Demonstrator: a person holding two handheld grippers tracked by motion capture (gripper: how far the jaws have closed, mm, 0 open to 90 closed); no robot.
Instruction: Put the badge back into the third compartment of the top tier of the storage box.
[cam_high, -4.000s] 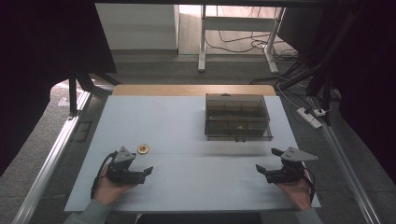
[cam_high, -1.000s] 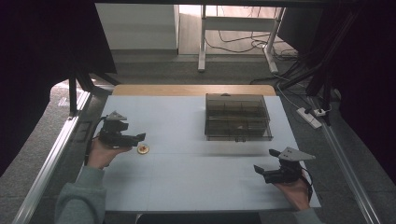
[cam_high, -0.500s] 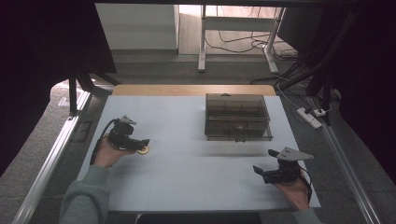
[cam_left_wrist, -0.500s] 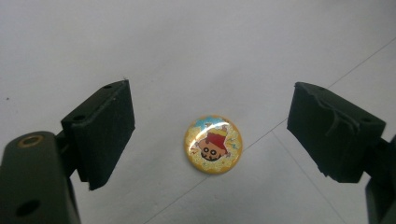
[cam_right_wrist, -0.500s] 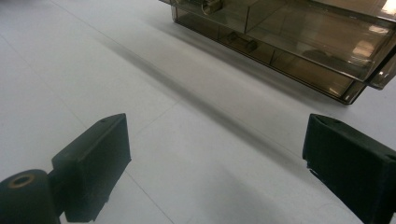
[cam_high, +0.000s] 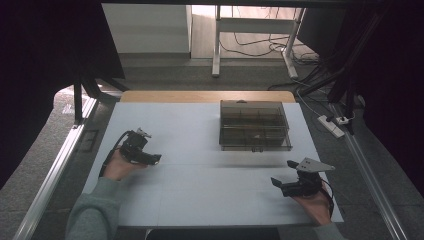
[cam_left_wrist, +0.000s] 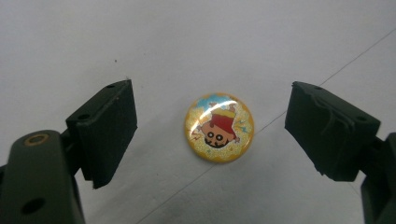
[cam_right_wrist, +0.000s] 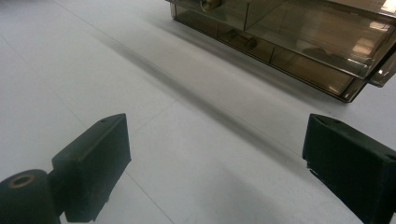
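Observation:
A round yellow badge (cam_left_wrist: 219, 127) with a cartoon figure lies flat on the white table (cam_high: 200, 195). My left gripper (cam_left_wrist: 212, 109) points down over it with one jaw on each side. Its jaws have just been closing a little. The badge sits between them with clear gaps, and neither pad touches it. In the high view the left gripper (cam_high: 154, 159) is at the table's left, and its jaws cover the badge. My right gripper (cam_high: 278, 184) rests low near the front right edge. It is open (cam_right_wrist: 215, 140), with bare table between its jaws.
A smoky transparent compartment box (cam_high: 255, 125) stands at the back right of the table, with small parts in some sections; its front wall (cam_right_wrist: 280, 51) lies ahead of the right gripper. A wooden strip (cam_high: 205, 96) runs along the far edge.
My left hand has come down and toward the near side, settling its jaws around the badge, which the high view showed beside the gripper before. The right gripper has stayed where it was.

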